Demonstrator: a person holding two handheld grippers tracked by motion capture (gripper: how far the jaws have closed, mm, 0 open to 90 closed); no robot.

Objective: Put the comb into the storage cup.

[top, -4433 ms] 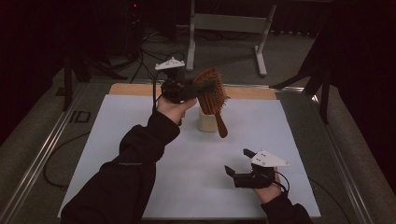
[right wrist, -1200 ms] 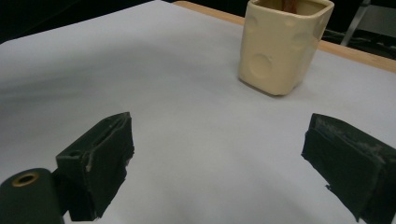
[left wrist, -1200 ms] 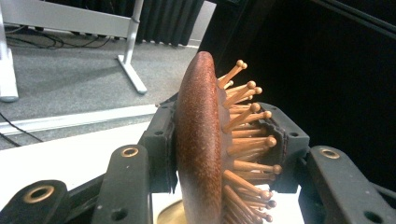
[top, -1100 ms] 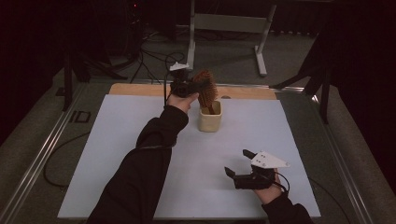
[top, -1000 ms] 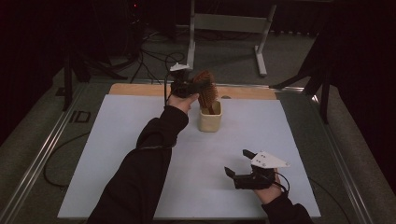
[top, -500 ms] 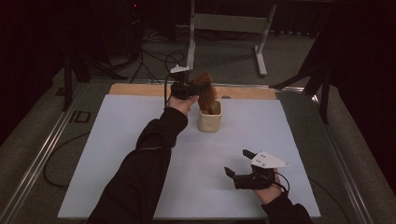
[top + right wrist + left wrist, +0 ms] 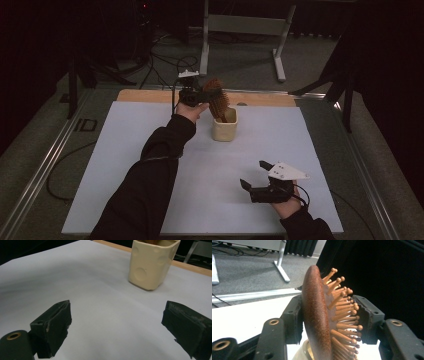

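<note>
The left arm stretches far across the tabletop [image 7: 125,150], its tongs [image 7: 200,93] clenched on a wooden hairbrush [image 7: 216,97] standing handle-down in the cream cup [image 7: 224,129]. The right tongs [image 7: 252,176], released, rest low near the front edge.

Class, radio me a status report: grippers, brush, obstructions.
Left gripper shut on brown wooden paddle hairbrush, handle in cream ceramic cup. Right gripper open. Nothing obstructing.

A lab or recording studio — black curtains [image 7: 385,55] wall the space, cables [image 7: 165,62] trail over grey carpet [image 7: 250,65], and a metal stand [image 7: 245,30] rises behind the paper-covered table [image 7: 125,160].
</note>
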